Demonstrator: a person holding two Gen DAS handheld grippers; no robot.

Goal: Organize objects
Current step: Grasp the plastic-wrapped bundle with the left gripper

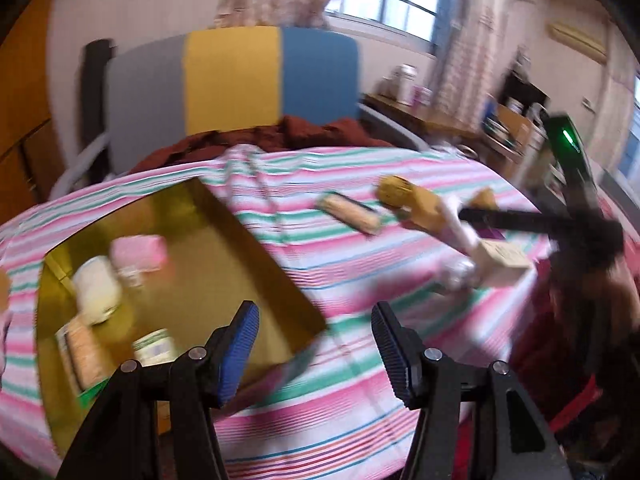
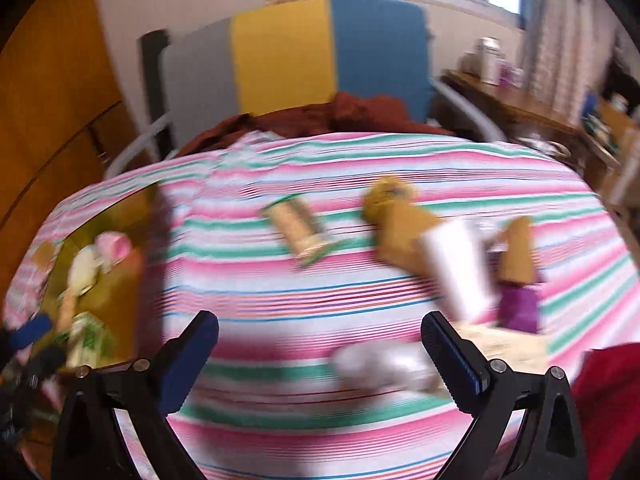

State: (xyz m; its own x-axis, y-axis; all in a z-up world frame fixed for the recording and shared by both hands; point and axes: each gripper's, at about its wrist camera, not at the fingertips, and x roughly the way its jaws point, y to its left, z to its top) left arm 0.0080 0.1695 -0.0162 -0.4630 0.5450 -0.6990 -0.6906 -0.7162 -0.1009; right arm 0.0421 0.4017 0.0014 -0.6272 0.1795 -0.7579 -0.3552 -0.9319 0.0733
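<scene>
- My left view shows inside the gold box (image 1: 224,248); my right view shows a purple packet (image 2: 520,308).
- The cracker pack (image 2: 298,228) lies slanted.
- Both left gripper (image 1: 316,348) and right gripper (image 2: 320,356) fingers stand wide, empty.

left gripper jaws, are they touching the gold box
Apart. In the left wrist view the left gripper hangs open and empty above the gold box; the near corner shows between its jaws, no contact.
</scene>
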